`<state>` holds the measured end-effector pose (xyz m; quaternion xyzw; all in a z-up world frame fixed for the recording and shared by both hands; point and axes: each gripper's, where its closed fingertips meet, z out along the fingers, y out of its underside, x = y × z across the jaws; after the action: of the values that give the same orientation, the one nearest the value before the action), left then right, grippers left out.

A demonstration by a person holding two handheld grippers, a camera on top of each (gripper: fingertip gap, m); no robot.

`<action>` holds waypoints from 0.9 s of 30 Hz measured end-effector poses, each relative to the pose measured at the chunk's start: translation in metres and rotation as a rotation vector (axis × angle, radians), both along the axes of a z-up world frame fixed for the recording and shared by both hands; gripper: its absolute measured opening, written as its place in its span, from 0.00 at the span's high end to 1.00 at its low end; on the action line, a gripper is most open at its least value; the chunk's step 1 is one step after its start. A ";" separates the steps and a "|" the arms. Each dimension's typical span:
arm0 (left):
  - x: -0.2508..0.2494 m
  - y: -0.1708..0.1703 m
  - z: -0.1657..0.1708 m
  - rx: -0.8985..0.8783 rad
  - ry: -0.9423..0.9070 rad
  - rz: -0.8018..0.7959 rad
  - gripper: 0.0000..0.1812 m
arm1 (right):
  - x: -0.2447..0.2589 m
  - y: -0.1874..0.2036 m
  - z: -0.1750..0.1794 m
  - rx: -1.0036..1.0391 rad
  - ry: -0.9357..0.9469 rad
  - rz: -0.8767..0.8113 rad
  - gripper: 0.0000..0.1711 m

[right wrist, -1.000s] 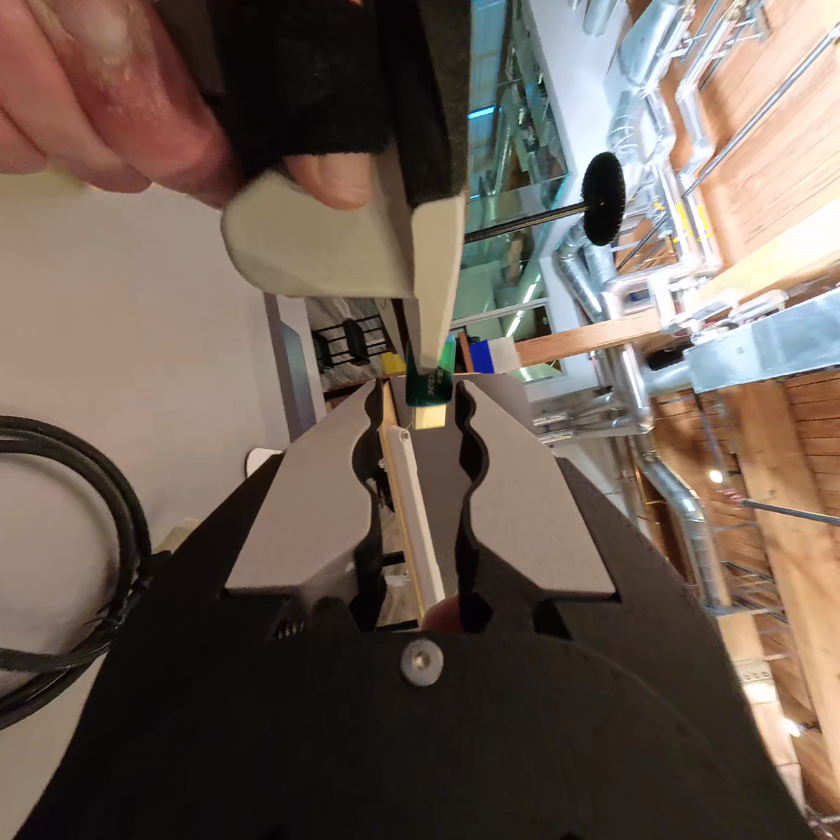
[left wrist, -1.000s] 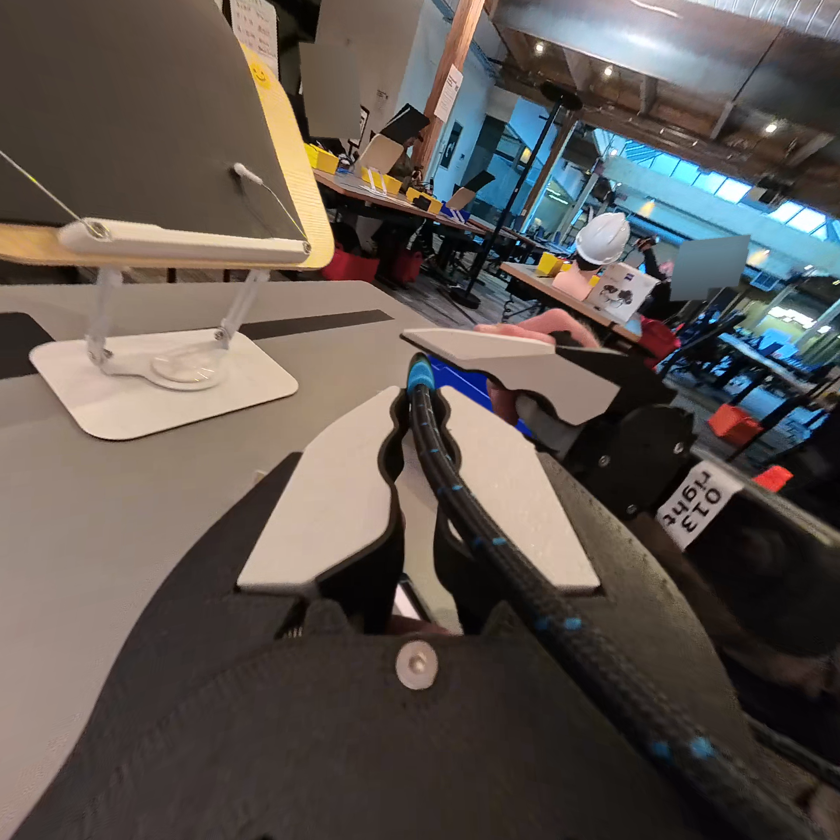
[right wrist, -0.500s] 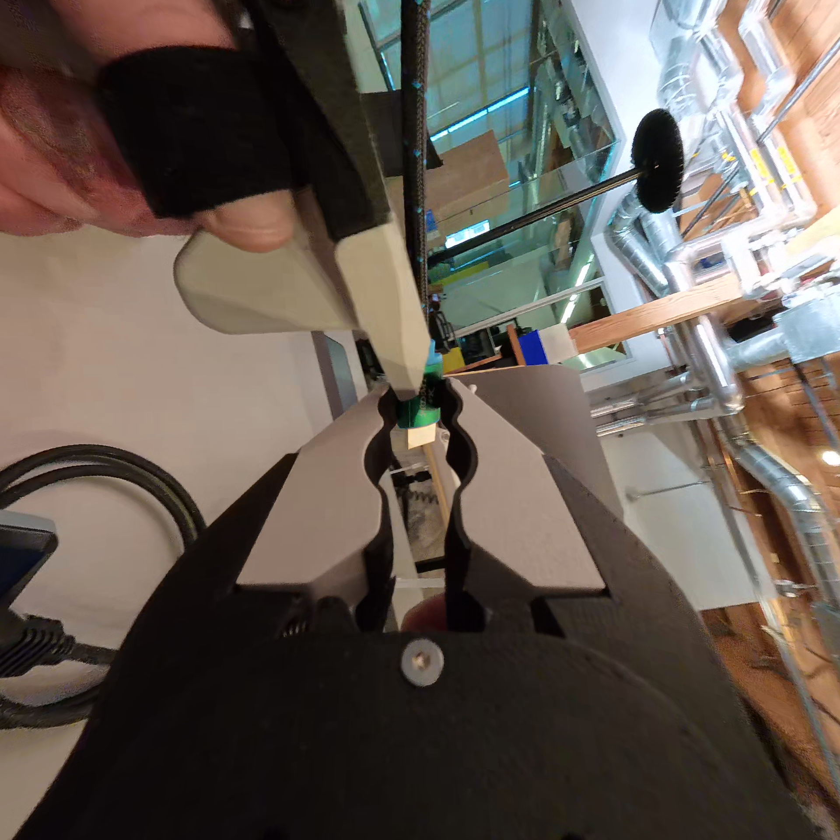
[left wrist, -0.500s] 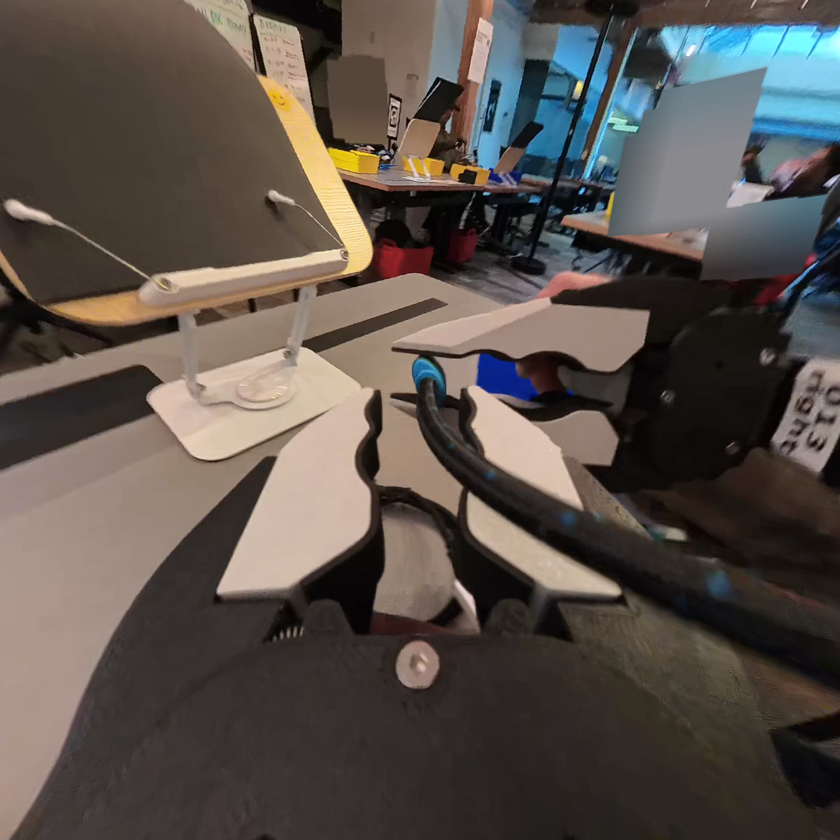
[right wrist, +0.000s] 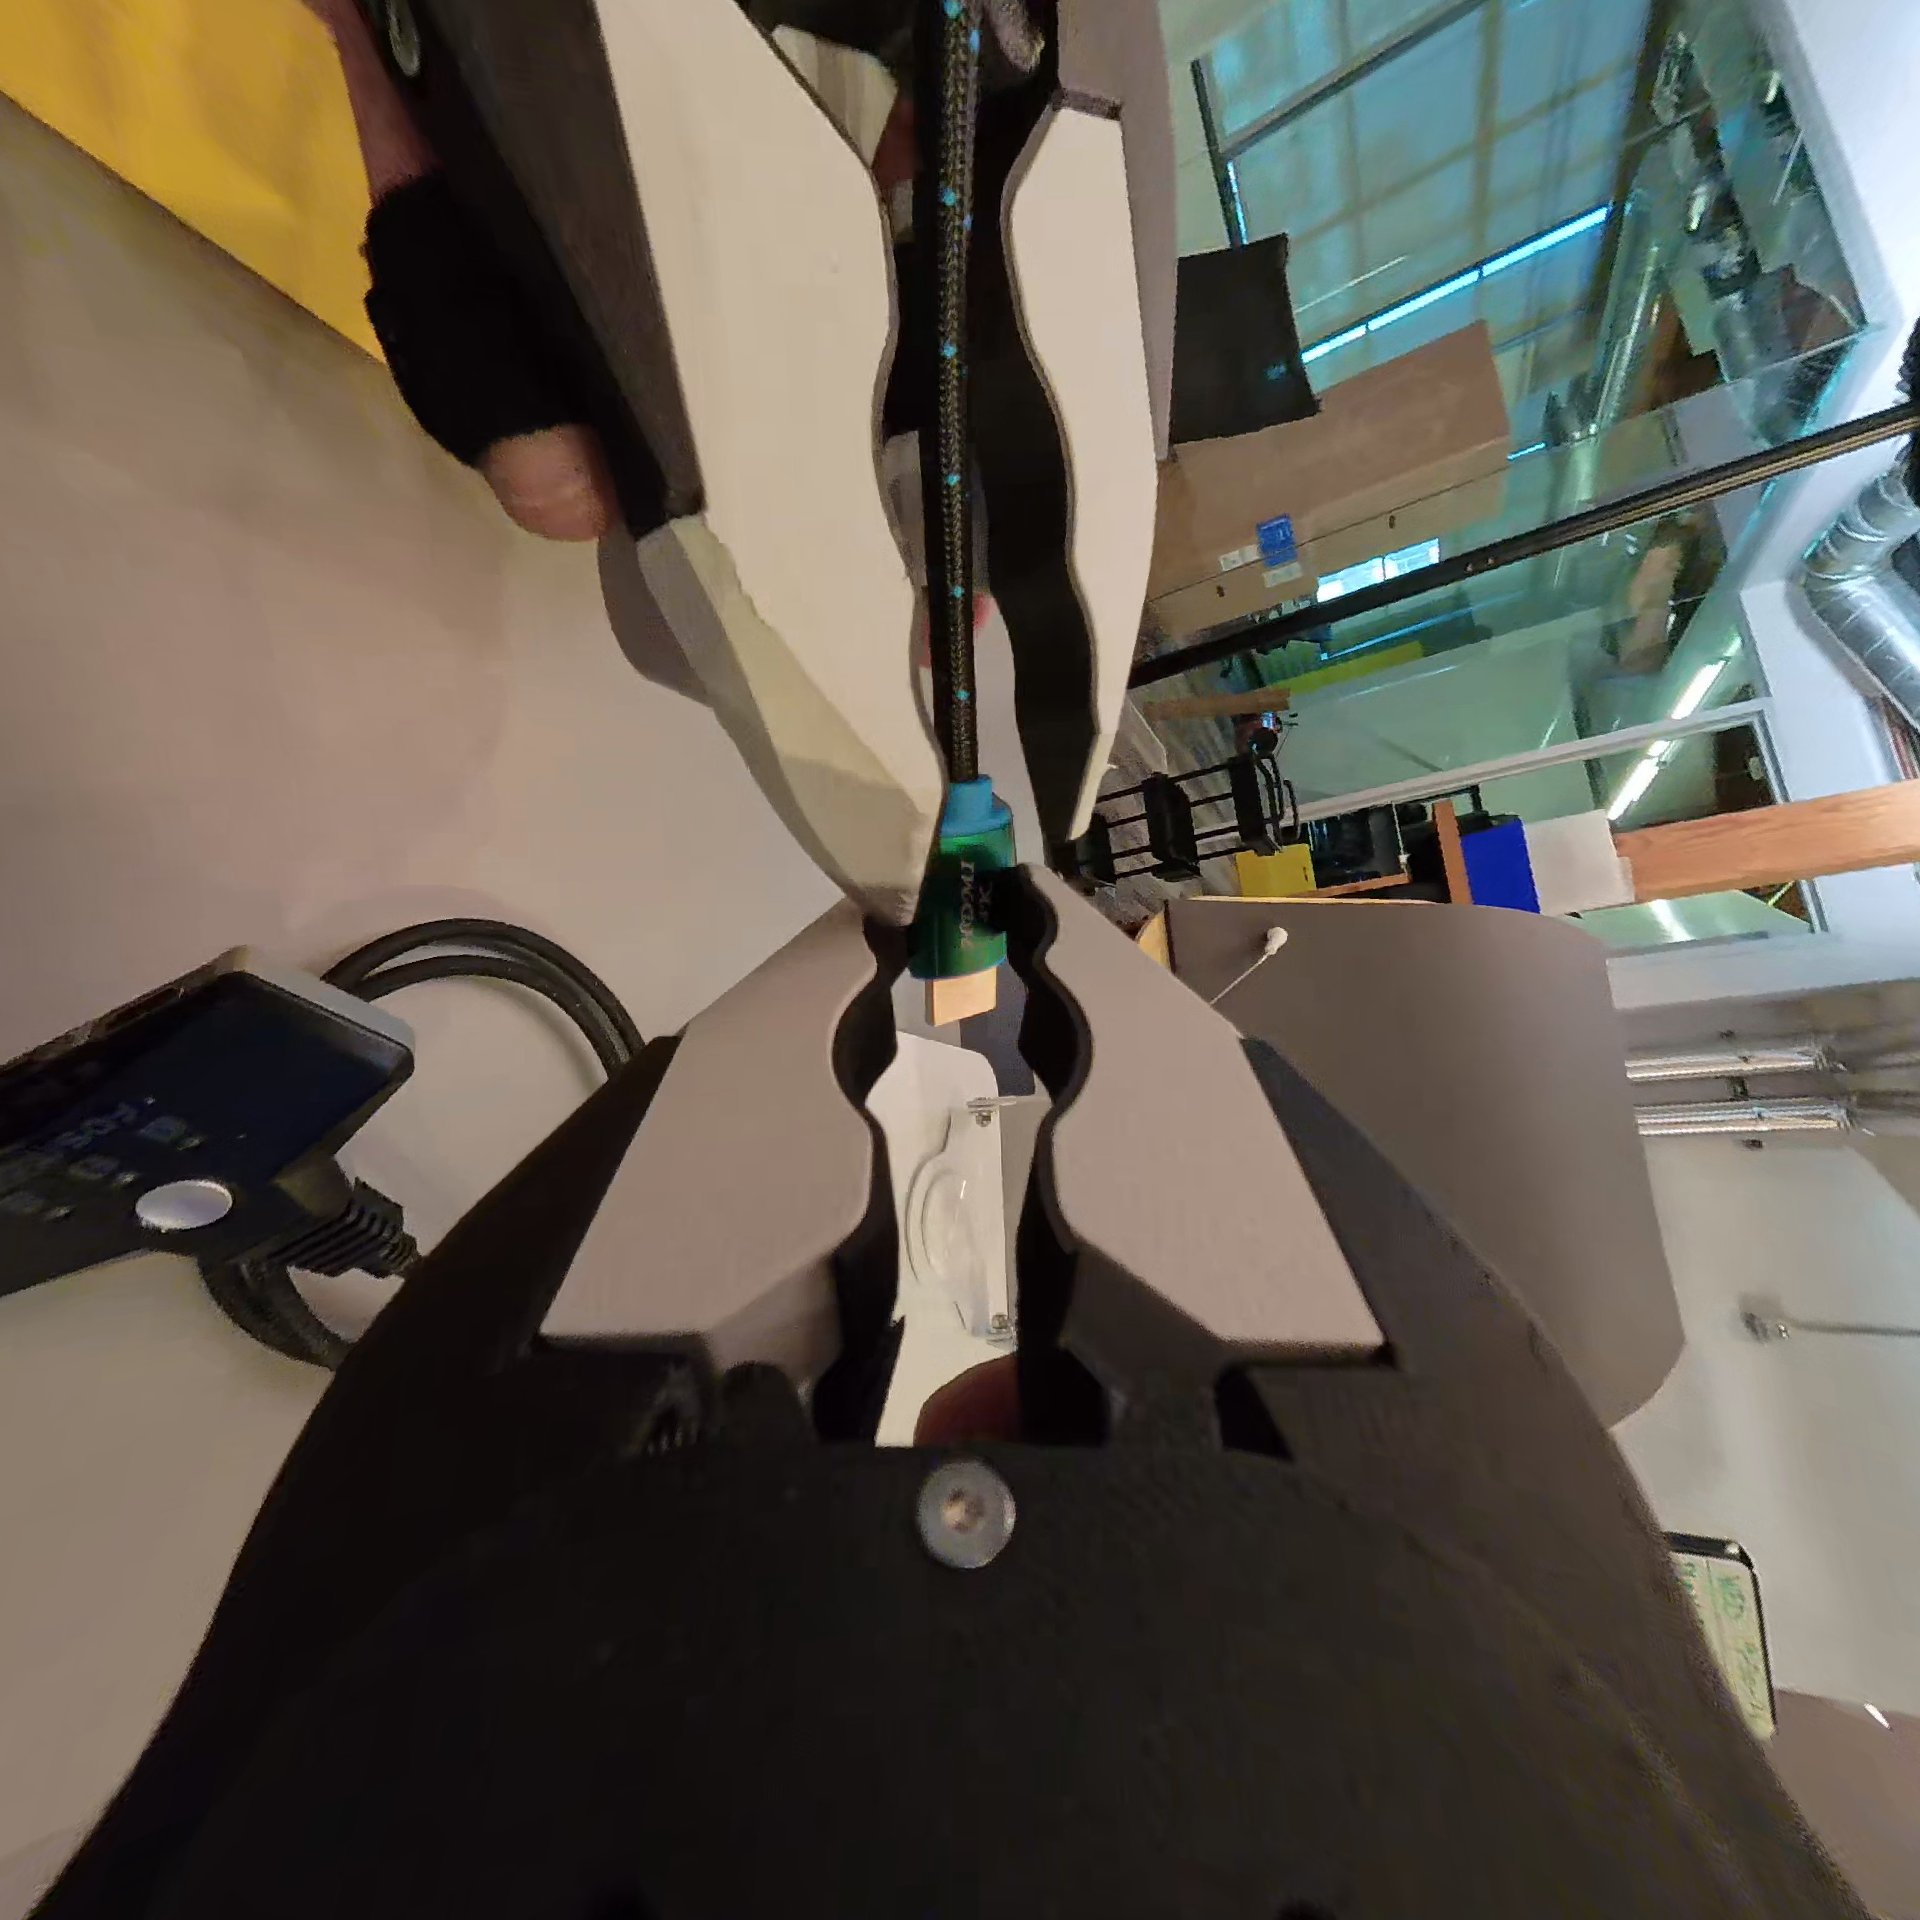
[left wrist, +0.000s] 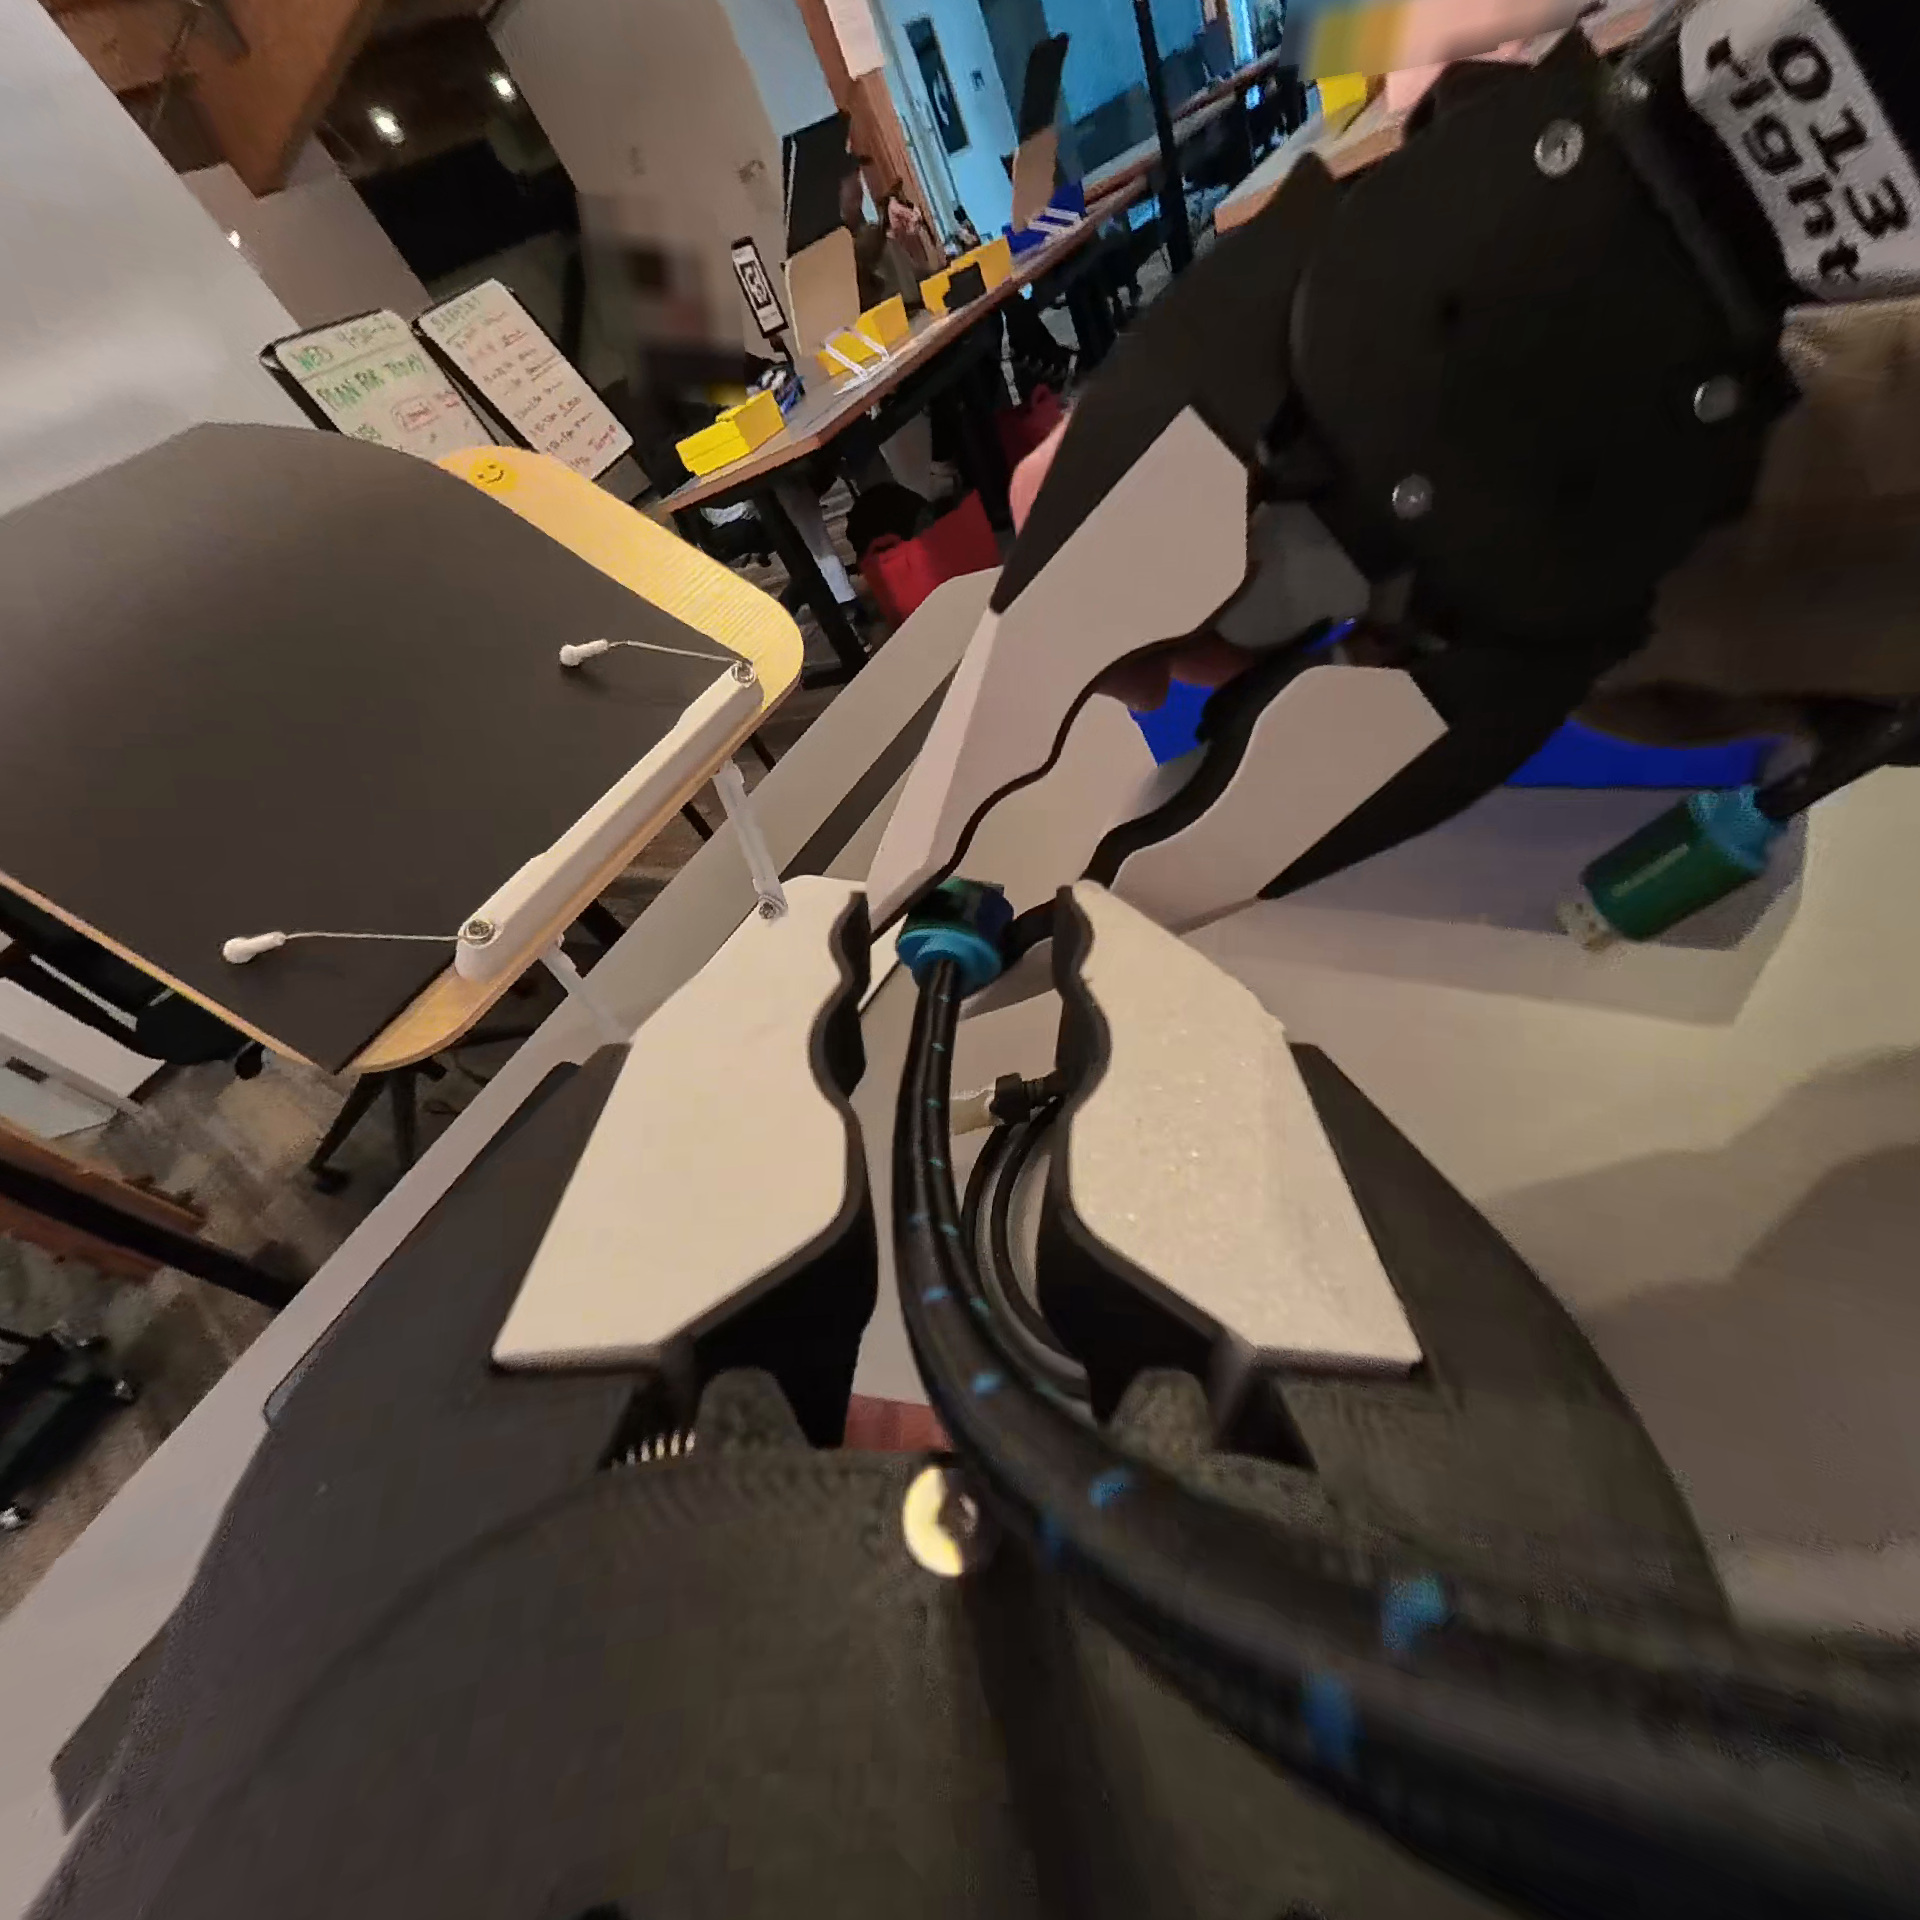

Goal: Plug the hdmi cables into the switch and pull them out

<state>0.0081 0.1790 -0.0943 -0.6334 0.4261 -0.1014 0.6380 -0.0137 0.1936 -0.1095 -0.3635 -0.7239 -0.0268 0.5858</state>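
Observation:
My right gripper is shut on the green HDMI plug, whose gold tip points back between my fingers. Its black braided cable with blue flecks runs up between the fingers of my left gripper, which is open and does not press on it. In the left wrist view my left gripper is open. The cable lies loose between its fingers and ends in the plug, held at the tips of the right gripper. The dark switch lies on the table at left.
A second green plug lies on the grey table at right. Black cables leave the switch. A stand with a black board on a white base stands at the table's far edge. Only a small space, under 4 cm, lies between the two pairs of fingers. Both grippers' tips are roughly 15 cm from the dark switch.
My left gripper let go of the cable and opened. My right gripper shut on the green plug. Both grippers have tilted and the switch has come into the right wrist view.

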 end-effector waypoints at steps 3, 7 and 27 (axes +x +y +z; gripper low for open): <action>-0.002 -0.001 -0.003 -0.015 0.026 0.000 0.89 | 0.002 -0.002 -0.001 -0.014 -0.017 0.016 0.90; 0.000 -0.002 -0.004 -0.021 0.015 -0.016 0.90 | 0.005 -0.005 -0.003 -0.038 -0.045 0.027 0.90; 0.003 -0.013 -0.026 -0.037 0.203 -0.080 0.89 | 0.016 -0.019 -0.019 -0.127 -0.146 0.078 0.90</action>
<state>0.0109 0.1656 -0.1205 -0.6345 0.5114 -0.0698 0.5753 0.0023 0.1745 -0.1287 -0.3685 -0.7786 0.0157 0.5076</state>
